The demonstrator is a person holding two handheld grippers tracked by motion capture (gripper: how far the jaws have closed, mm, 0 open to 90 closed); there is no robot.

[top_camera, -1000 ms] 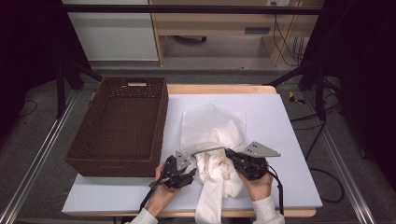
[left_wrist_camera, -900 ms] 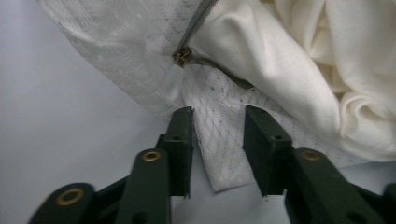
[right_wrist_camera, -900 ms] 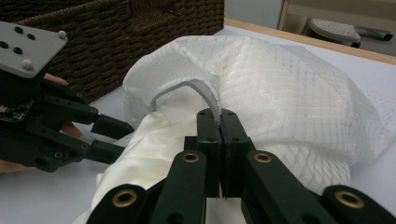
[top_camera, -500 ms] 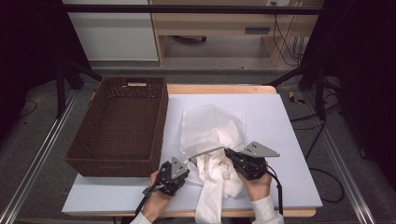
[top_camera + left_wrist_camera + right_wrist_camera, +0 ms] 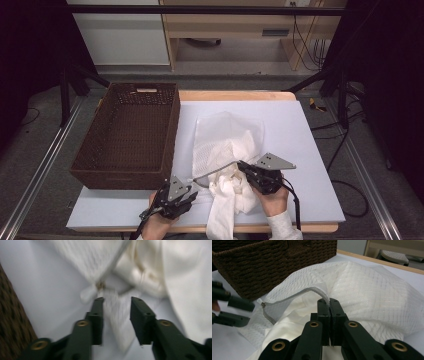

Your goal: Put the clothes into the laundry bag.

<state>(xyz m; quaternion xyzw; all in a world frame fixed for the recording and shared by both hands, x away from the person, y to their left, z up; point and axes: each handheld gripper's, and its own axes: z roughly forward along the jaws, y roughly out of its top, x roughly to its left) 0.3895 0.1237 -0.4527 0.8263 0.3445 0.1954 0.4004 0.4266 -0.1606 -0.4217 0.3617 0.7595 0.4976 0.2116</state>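
A white mesh bag [image 5: 227,131] lies mid-table with a white garment [image 5: 226,202] spilling from its open zipper edge [image 5: 294,293] toward the near edge. My right gripper [image 5: 240,165] is shut on that zipper edge, its jaws pinching the seam [image 5: 329,301]. My left gripper [image 5: 192,190] stands open at the bag's near-left corner. A flap of mesh lies between its jaws [image 5: 117,305], just below the zipper pull [image 5: 100,285]. In the right gripper view the left gripper [image 5: 237,310] appears blurred at the left.
A brown wicker basket [image 5: 125,170] stands empty on the table's left side, close to my left gripper. Its wall [image 5: 10,320] runs along the left of the left gripper view. The white tabletop [image 5: 300,130] extends to the right of the bag.
My left gripper has drawn back toward the near edge and a little left, away from the garment. The right gripper and the bag have stayed put.
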